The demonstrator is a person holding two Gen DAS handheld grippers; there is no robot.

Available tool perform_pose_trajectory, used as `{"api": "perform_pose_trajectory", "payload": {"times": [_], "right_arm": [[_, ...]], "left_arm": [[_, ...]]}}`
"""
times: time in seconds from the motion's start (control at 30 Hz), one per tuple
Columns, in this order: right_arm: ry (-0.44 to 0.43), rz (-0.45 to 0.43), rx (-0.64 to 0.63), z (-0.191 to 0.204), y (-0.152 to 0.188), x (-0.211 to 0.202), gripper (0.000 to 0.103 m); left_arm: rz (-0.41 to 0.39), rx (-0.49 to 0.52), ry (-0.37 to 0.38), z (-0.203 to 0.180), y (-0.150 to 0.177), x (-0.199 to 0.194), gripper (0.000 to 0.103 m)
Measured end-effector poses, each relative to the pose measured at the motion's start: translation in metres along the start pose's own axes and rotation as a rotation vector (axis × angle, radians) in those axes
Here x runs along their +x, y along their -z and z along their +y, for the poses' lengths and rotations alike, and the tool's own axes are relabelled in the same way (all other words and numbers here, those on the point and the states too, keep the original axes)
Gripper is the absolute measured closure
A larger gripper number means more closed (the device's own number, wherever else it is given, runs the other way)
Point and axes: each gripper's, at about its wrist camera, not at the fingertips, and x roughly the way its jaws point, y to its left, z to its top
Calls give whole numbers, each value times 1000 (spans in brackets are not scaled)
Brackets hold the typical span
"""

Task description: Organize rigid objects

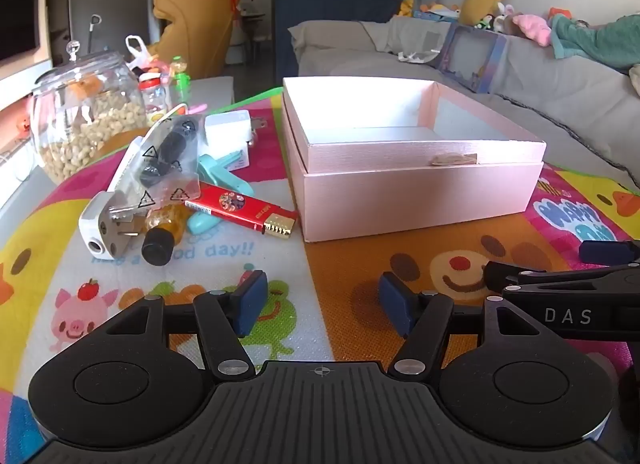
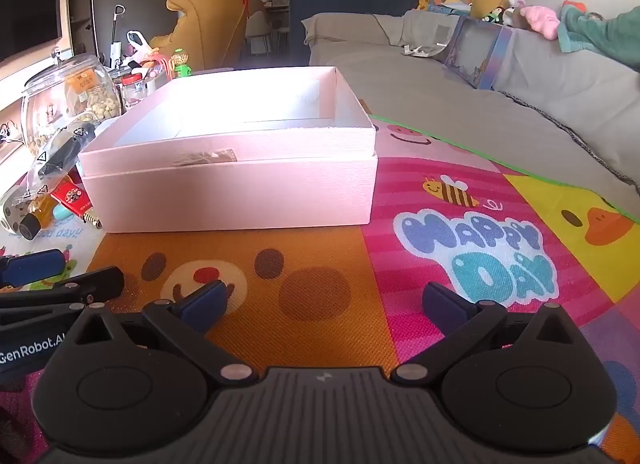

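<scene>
An open pink box (image 1: 416,191) (image 2: 232,195) stands on the colourful play mat, its inside white and bare as far as I see. Left of it lies a pile: a red lighter (image 1: 244,209), a small amber bottle with a black cap (image 1: 162,238), a white plug (image 1: 100,232), a clear bag holding black parts (image 1: 168,155), a white charger (image 1: 228,129) and a teal clip (image 1: 224,171). My left gripper (image 1: 323,302) hovers open over the mat, nearer than the pile. My right gripper (image 2: 324,304) stands wide open before the box, nothing between its fingers.
A glass jar of nuts (image 1: 84,115) and small containers (image 1: 156,95) stand behind the pile at the left. A grey sofa (image 1: 520,75) with toys and a picture box runs along the right. The mat (image 2: 460,232) lies bare to the right of the pink box.
</scene>
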Motion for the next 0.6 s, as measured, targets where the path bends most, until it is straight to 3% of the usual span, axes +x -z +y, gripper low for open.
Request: {"api": "perform_pose_trajectory", "payload": {"times": [0.6], "right_arm": [[0,1,0,0,0,0,0]], "left_arm": [[-1,-9,7,0,0,0,35]]}}
